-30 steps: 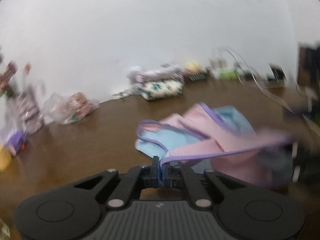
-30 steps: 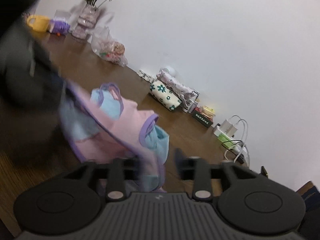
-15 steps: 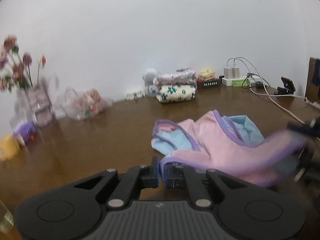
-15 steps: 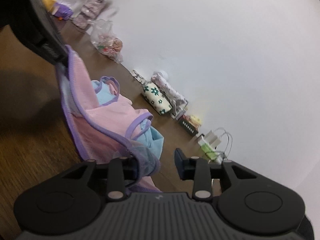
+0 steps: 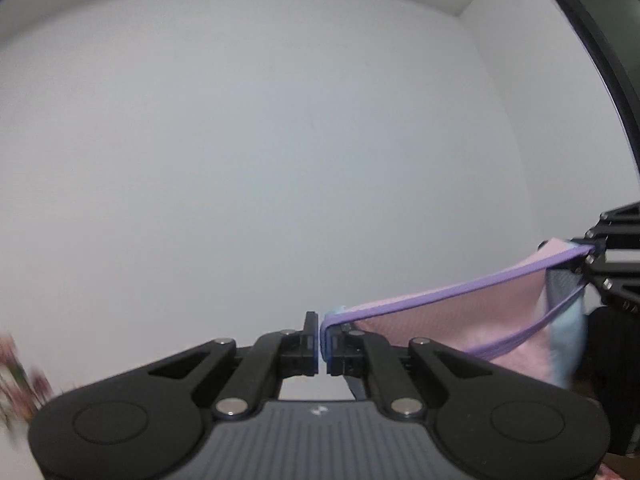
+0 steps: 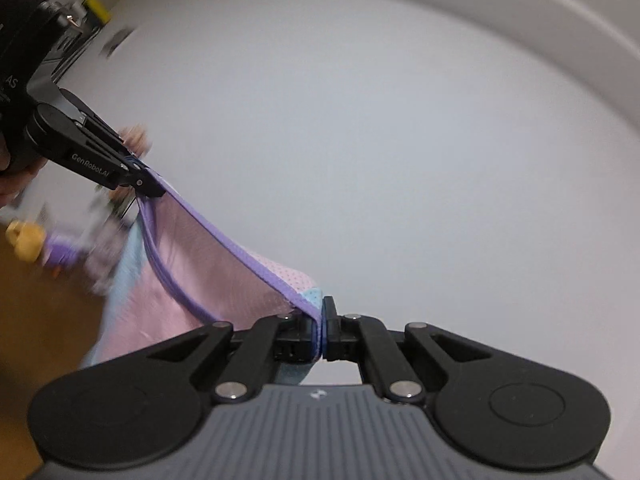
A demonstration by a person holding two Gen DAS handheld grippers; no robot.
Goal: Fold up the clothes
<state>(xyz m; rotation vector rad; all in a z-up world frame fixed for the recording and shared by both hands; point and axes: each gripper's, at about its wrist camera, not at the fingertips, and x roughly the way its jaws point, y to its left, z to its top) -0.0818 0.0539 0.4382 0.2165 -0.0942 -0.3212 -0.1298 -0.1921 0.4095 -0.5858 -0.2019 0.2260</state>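
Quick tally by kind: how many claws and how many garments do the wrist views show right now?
Claws: 2, the left claw and the right claw, each shut on the garment's purple trim.
Garments: 1, a pink and light blue garment hanging stretched between them.
Total: 3

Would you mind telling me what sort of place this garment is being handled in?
Probably a room in a home: a plain white wall, a brown wooden table with blurred household clutter at its far edge, and a dark door frame. Both grippers hold the pink garment up.
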